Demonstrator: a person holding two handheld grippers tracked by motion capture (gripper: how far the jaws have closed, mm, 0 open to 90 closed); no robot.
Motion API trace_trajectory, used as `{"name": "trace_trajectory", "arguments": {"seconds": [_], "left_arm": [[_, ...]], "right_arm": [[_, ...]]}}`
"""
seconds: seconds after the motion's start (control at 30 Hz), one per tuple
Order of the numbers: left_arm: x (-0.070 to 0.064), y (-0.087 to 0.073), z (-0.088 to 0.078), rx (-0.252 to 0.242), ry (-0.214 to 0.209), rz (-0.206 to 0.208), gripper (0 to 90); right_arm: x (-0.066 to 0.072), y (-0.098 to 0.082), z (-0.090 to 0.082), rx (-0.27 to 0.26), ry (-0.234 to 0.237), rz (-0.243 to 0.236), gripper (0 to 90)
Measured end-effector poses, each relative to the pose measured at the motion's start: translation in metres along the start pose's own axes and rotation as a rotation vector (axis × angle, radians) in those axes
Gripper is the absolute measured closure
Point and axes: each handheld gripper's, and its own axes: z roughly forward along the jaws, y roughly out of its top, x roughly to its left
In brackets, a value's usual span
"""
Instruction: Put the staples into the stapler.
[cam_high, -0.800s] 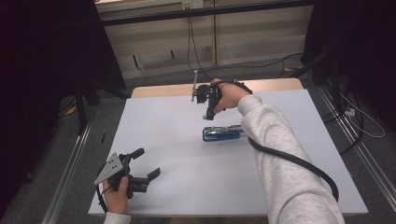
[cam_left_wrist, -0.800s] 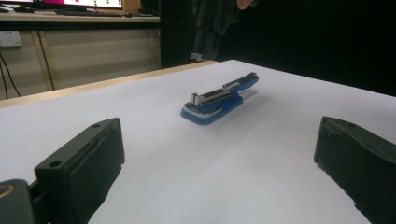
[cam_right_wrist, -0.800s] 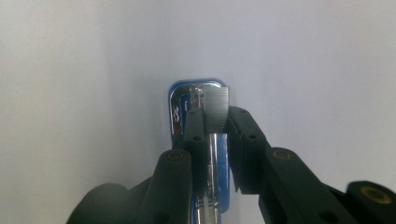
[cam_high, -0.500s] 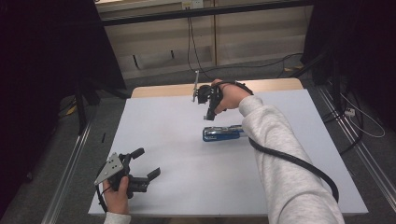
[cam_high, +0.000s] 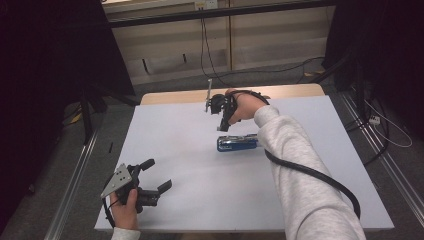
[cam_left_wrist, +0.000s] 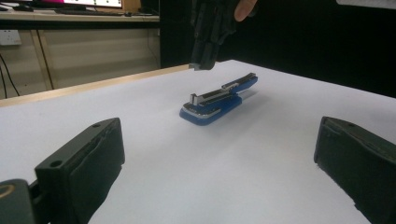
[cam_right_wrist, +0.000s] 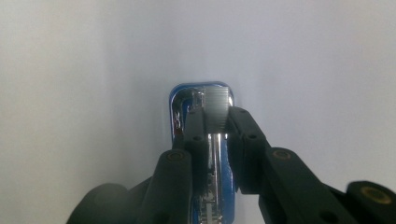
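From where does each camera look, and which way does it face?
High view: above the table, facing forward and down; left tool and right tool show.
Left gripper view: low over the table, facing the stapler; its open jaws show.
Right gripper view: facing down on the stapler; its jaws pinch staples.
All share the stapler.

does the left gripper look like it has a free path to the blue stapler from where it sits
Probably yes: the left gripper stands open, with bare white table between it and the blue stapler. The right gripper hovers above it, though.

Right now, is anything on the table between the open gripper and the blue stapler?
No. In the left gripper view, only bare white table lies between the left gripper and the blue stapler.
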Motion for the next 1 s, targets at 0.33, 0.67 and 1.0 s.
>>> {"name": "trace_trajectory", "arguments": {"seconds": [0.33, 0.67, 1.0], "left_arm": [[0.0, 0.0, 0.0, -0.007, -0.004, 0.001, 1.7], [0.0, 0.0, 0.0, -0.009, -0.004, 0.0, 1.8], [-0.001, 0.0, 0.0, -0.01, -0.003, -0.004, 1.8]], "right_arm": [[0.0, -0.005, 0.005, 0.006, 0.008, 0.005, 78.3], [0.001, -0.004, 0.012, -0.002, 0.014, -0.001, 78.3], [0.002, -0.006, 0.021, 0.001, 0.029, 0.006, 78.3]]}}
